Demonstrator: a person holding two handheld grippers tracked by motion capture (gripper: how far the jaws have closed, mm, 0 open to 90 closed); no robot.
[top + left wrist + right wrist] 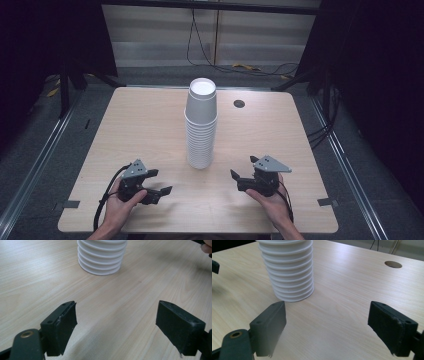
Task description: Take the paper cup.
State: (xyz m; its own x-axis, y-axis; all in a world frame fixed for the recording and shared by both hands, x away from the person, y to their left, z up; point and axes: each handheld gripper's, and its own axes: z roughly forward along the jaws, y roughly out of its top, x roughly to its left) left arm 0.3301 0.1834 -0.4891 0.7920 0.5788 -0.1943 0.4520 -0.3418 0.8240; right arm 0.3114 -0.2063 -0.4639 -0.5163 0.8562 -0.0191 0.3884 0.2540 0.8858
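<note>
While both pairs of jaws stand spread wide with nothing between them, the left gripper (pixel 159 182) and the right gripper (pixel 243 168) sit low over the wooden table (pixel 145 130), one on each side of the stack of white paper cups (pixel 201 125). The stack stands upright at the table's middle, just beyond both grippers and apart from them.

A lab-like recording space: a bare wooden table (pixel 150 130) ringed by black curtains (pixel 380 75), floor cables (pixel 200 45) trailing behind.
</note>
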